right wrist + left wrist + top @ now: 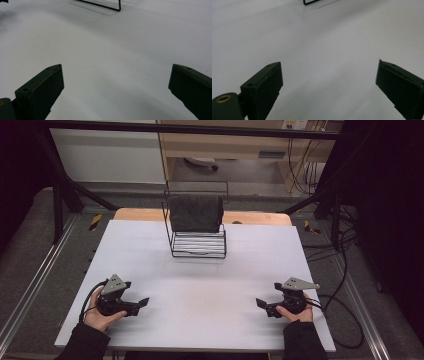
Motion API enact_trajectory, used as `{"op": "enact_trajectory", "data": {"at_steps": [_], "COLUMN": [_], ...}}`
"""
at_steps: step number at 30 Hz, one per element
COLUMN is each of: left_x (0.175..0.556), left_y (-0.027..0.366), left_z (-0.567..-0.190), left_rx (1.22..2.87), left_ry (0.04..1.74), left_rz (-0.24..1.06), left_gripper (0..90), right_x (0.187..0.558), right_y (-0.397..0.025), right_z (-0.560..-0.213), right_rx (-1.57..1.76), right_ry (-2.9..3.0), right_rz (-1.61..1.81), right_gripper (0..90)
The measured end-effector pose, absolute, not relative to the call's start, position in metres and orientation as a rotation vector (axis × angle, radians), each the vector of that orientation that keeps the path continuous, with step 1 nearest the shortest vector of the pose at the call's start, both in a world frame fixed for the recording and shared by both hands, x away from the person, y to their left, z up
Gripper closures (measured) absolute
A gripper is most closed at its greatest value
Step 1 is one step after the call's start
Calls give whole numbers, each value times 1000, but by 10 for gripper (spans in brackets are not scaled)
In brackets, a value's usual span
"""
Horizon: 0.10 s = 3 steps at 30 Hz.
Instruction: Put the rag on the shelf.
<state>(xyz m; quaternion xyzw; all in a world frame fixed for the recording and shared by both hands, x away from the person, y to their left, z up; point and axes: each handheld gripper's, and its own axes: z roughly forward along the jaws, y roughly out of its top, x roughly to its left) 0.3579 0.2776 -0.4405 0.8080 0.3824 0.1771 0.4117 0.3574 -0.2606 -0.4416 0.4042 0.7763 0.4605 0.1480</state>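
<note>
Left tool (143,302) and right tool (260,304) rested low at near table (210,310) corners, jaws spread wide, nothing held. Dark cloth (195,213) draped over wire rack (199,247) at far centre, straight ahead between both, long axis crosswise. Roughly equal reach; neither clearly nearer.
</note>
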Motion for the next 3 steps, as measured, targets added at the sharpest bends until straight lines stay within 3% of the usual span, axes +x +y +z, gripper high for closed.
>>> {"op": "enact_trajectory", "data": {"at_steps": [3], "left_x": [358], "left_y": [279], "left_z": [-441], "left_rx": [2029], "left_ry": [968], "left_rz": [445], "left_gripper": [72], "right_x": [358], "right_y": [-260], "right_z": [-443], "right_rx": [1161], "right_ry": [2243], "right_rz": [1311], "right_gripper": [8]}}
